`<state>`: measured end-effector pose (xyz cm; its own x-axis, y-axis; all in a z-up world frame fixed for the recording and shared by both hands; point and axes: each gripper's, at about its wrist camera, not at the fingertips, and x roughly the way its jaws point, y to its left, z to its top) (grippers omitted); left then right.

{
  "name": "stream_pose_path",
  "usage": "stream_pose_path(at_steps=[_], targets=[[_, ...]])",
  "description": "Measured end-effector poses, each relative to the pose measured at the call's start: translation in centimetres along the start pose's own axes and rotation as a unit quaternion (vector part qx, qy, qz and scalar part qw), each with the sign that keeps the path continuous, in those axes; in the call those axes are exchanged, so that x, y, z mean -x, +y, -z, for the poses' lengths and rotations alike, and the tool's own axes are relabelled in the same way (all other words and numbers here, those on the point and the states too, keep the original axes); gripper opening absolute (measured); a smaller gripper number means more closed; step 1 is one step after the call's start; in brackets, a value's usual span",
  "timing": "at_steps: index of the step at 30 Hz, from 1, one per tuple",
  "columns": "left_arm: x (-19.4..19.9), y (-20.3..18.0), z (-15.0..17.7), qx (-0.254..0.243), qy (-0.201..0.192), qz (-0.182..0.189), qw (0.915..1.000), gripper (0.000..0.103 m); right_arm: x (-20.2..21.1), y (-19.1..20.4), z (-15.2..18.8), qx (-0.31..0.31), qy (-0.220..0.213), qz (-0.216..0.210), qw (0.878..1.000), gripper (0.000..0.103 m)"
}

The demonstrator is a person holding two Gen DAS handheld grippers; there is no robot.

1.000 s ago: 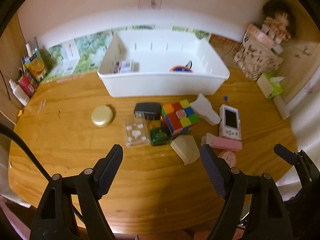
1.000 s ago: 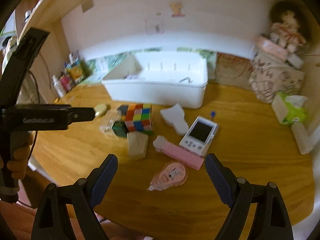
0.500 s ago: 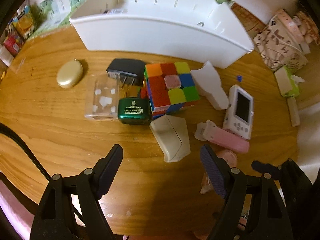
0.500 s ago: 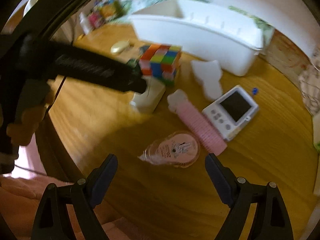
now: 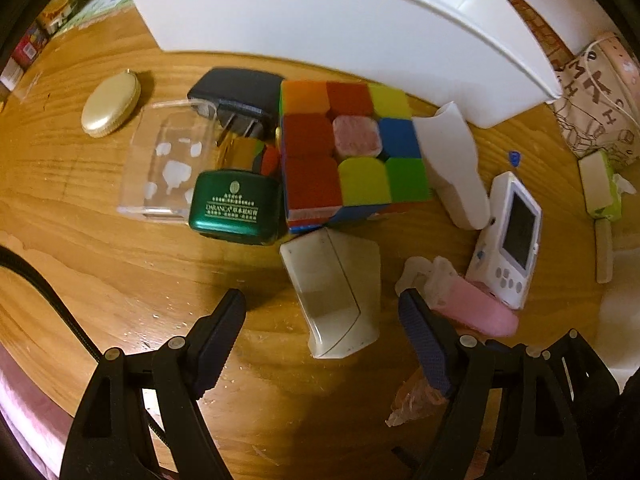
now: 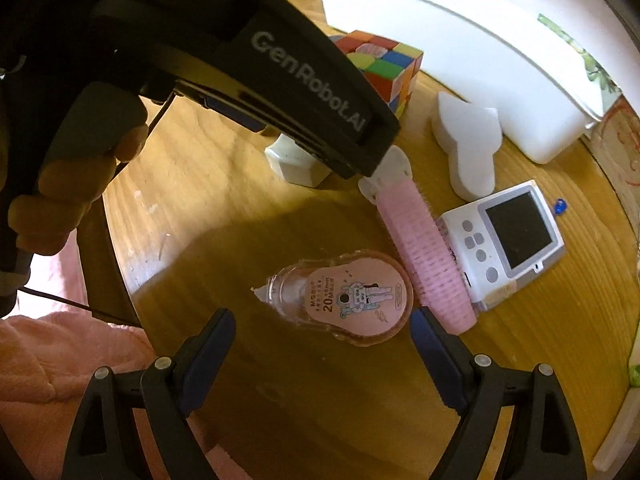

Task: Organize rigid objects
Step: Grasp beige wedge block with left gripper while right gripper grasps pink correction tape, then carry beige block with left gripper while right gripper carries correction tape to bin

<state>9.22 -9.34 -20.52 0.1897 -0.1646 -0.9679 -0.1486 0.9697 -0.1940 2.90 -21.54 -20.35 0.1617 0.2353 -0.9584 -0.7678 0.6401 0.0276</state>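
My left gripper [image 5: 322,336] is open and low over the wooden table, its fingers on either side of a cream box [image 5: 334,296]. Behind the box lie a colourful cube [image 5: 348,152], a green tin [image 5: 236,204], a clear case [image 5: 168,160], a black charger [image 5: 236,100] and a gold oval [image 5: 110,104]. My right gripper [image 6: 322,344] is open just in front of a pink correction tape [image 6: 352,296]. Beside the tape lie a pink roller [image 6: 424,252] and a white game device [image 6: 508,236]. A white bin [image 5: 340,28] stands behind.
A white foam piece [image 6: 464,148] lies by the bin [image 6: 460,48]. The left gripper's black body [image 6: 280,80] crosses the right wrist view above the cream box [image 6: 296,164]. A patterned bag [image 5: 596,100] and a green tissue pack [image 5: 600,184] sit far right. The table edge is near.
Both grippers have moved forward and down toward the table. The cream box now sits between my left fingers; the pink tape is now close in front of my right fingers.
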Motion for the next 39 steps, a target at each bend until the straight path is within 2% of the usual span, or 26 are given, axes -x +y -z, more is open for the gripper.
stream_pose_path(at_steps=[2,4,6,8,18,28,39], targets=[[-0.1,-0.1,0.0,0.003,-0.004,-0.007,1.0,0.073,-0.3,0.0,-0.3,0.009,0.004,0.0,1.0,0.089],[-0.2,-0.5,0.0,0.0,-0.009,-0.007,0.9999,0.071,-0.6,-0.2,-0.9,0.016,0.006,0.002,1.0,0.089],[-0.1,-0.8,-0.2,-0.001,-0.014,-0.016,0.9998,0.059,-0.7,0.0,-1.3,0.021,0.007,0.005,1.0,0.089],[-0.3,-1.0,-0.7,-0.002,-0.019,-0.021,0.9996,0.052,-0.9,0.3,-1.5,0.024,0.008,0.011,1.0,0.089],[0.6,0.7,-0.3,0.007,-0.018,0.0,0.9998,0.049,-1.4,1.2,-2.1,0.003,0.006,0.03,1.0,0.087],[1.8,4.9,1.4,0.015,-0.013,0.011,0.9998,0.049,-1.2,0.8,-2.7,-0.061,-0.007,0.048,0.997,0.086],[3.2,9.7,3.1,-0.009,0.001,0.013,0.9999,0.049,-1.7,2.1,-5.8,-0.139,-0.009,0.047,0.989,0.085]])
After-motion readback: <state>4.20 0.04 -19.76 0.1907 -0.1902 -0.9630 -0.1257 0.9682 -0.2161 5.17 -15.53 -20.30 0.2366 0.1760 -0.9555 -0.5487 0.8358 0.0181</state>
